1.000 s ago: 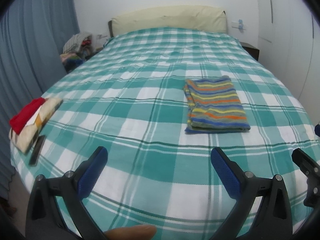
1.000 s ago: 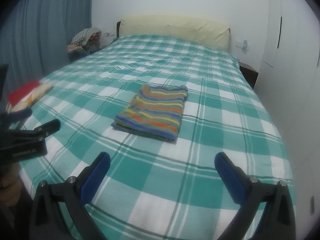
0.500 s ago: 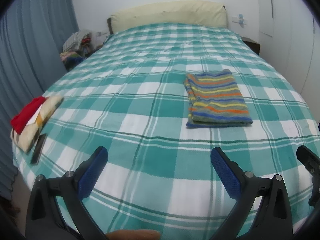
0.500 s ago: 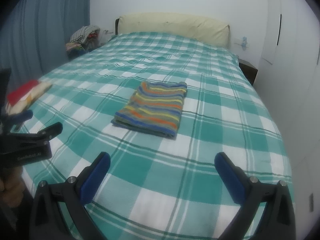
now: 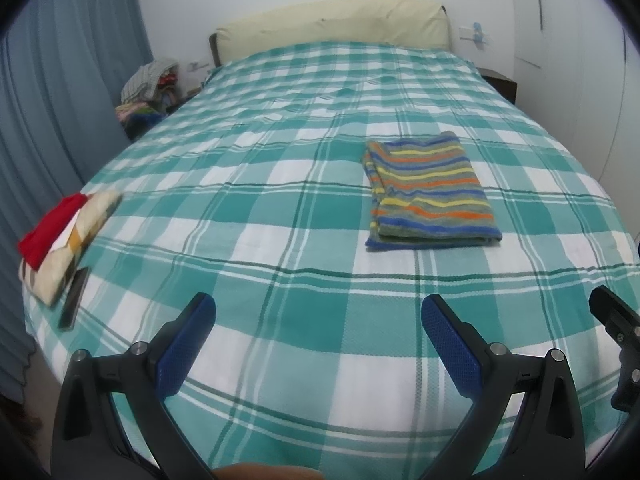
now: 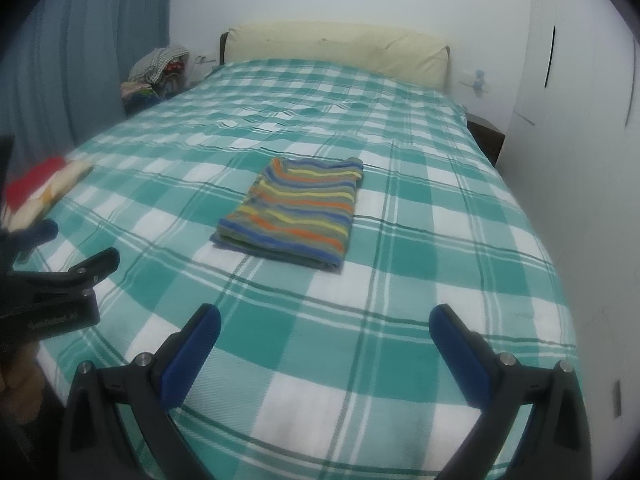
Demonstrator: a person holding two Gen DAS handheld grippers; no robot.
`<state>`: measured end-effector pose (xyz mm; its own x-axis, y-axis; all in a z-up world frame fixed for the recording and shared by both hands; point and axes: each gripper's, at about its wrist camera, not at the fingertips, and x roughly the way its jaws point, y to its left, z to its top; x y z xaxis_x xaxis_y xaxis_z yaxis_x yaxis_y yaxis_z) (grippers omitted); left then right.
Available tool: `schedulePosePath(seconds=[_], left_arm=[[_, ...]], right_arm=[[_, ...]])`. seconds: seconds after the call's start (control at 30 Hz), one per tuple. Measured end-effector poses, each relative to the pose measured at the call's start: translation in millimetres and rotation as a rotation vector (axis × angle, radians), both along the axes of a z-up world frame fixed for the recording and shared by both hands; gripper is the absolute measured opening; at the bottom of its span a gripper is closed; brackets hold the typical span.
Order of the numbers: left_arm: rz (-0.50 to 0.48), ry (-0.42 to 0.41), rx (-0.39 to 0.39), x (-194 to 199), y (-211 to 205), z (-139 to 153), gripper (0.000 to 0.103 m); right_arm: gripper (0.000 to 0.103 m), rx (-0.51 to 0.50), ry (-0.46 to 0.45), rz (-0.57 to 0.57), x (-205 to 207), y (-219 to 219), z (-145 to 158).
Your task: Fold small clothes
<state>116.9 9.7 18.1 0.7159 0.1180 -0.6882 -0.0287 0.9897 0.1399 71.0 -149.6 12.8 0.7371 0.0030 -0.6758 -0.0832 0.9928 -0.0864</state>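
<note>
**A:** What is on the bed (image 5: 280,208)?

**B:** A folded striped cloth (image 5: 430,192). It has blue, orange, yellow and grey stripes. It lies flat on the green and white check cover, a bit right of the middle in the left wrist view.

**A:** Does anything touch it?

**B:** No. Both tools are near the foot of the bed, well apart from the cloth.

**A:** How is the left gripper (image 5: 318,344)?

**B:** Its jaws are spread wide. Nothing is between the blue pads (image 5: 186,350). Only the bed cover shows in the gap.

**A:** And the right gripper (image 6: 324,354)?

**B:** The same. Its jaws stand wide apart and hold nothing. In its view the cloth (image 6: 290,210) sits straight ahead, with the folded edge facing the camera.

**A:** Can each camera see the other tool?

**B:** Yes. A black bit of the right one shows at the right edge of the left wrist view. The left one shows at the left edge of the right wrist view.

**A:** What is at the left edge of the bed?

**B:** A small pile (image 5: 64,236) with a red thing on top of a cream patterned thing. A thin dark object (image 5: 74,303) lies just beside it. I cannot tell what that is.

**A:** What else is in the room?

**B:** A cream headboard (image 5: 332,20) at the far end, blue curtains (image 5: 60,80) on the left, and a heap of clothes (image 5: 148,88) by the far left corner of the bed.
</note>
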Motion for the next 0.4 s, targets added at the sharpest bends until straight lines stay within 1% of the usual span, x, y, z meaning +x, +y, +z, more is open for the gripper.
schedulePosePath(seconds=[0.27, 0.4], left_arm=[[-0.015, -0.020, -0.033, -3.1, 2.3, -0.9, 0.103], [-0.013, -0.035, -0.015, -4.7, 1.9, -1.1, 0.103]], right_arm=[[0.103, -0.006, 0.001, -0.010, 0.8, -2.5, -1.6], [0.103, -0.005, 0.000, -0.009, 0.8, -3.0, -1.8]])
